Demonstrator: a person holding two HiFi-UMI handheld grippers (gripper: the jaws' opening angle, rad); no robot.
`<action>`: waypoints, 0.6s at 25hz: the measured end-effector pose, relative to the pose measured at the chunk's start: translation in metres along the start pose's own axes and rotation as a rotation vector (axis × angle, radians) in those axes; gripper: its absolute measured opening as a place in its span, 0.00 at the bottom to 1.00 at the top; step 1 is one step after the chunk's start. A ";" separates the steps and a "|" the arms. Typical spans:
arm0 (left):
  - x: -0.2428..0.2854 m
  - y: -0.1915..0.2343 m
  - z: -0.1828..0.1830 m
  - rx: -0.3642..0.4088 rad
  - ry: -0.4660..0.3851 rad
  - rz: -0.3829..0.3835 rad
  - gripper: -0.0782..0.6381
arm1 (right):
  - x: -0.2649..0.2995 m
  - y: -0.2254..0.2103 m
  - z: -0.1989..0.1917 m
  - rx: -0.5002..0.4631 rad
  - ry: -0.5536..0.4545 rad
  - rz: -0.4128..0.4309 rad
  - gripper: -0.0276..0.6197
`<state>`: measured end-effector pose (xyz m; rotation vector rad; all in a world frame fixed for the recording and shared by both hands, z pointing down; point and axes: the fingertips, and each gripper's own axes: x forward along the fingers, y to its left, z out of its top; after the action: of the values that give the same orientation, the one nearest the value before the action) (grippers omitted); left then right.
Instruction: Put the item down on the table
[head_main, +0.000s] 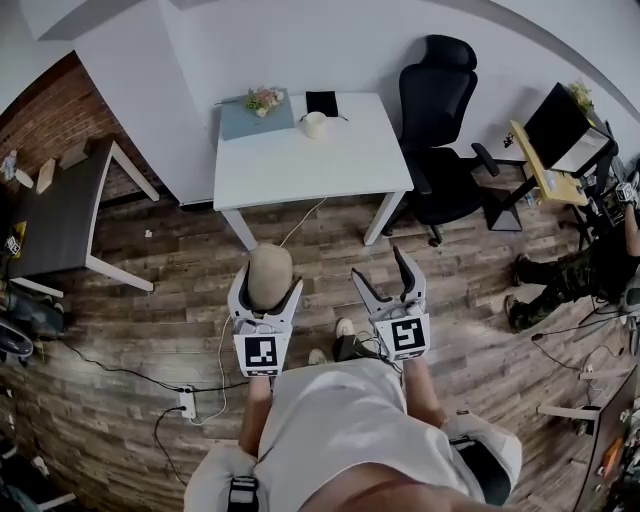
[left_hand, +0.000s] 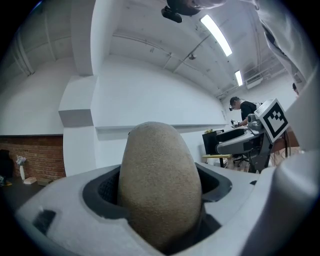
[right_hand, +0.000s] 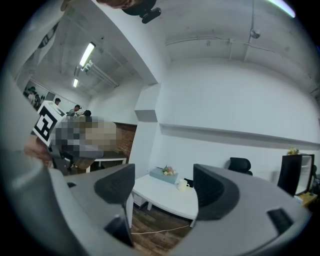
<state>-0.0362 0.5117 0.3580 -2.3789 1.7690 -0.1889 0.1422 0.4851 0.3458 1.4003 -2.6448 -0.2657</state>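
Head view: the tan egg-shaped item (head_main: 269, 270) sits between the jaws of the left hand-held gripper (head_main: 268, 284), carried over the wood floor (head_main: 150, 300) and well short of the white worktop (head_main: 300, 165) ahead. Left gripper view: both jaws are closed against the item's flanks, and its rounded top stands above them. The right hand-held gripper (head_main: 379, 264) is alongside with its jaws spread wide and nothing between them; through the gap, its own view shows only the worktop and a white mug (right_hand: 182, 184) on it.
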 end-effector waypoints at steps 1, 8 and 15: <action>0.004 0.001 -0.002 -0.001 0.003 -0.001 0.68 | 0.005 -0.001 -0.001 0.003 0.002 -0.001 0.61; 0.036 0.015 -0.013 -0.013 0.023 -0.005 0.68 | 0.043 -0.009 -0.012 0.009 0.027 0.011 0.60; 0.082 0.036 -0.018 0.007 0.028 0.011 0.68 | 0.092 -0.035 -0.013 0.008 0.012 0.024 0.59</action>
<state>-0.0496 0.4223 0.3676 -2.3721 1.7905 -0.2272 0.1219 0.3879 0.3545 1.3674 -2.6542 -0.2429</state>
